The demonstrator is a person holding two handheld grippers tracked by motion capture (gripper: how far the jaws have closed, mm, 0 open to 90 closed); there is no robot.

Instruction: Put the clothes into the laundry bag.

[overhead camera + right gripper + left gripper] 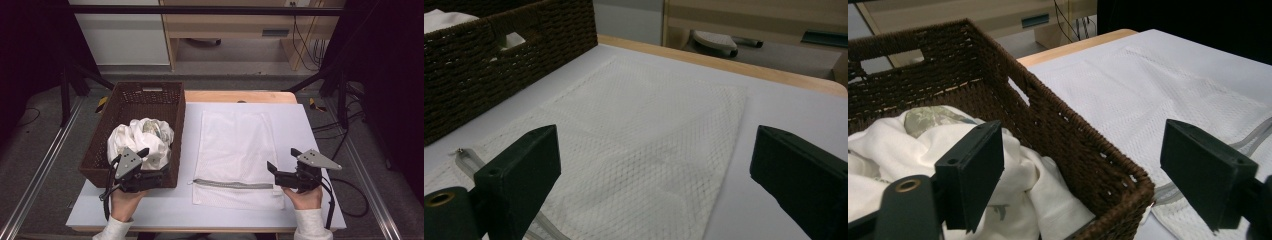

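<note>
Mesh laundry bag [235,150]: flat on the white table [310,125], just right of the basket, zipper [232,184] at the near edge, likely laid ready for loading.
Right gripper [282,162]: jaws wide apart, empty, at the bag's near right corner.
Left gripper [145,156]: jaws wide apart, empty, straddling the basket's near right rim.
Wicker basket [131,102]: holds crumpled white clothes [140,140].
</note>
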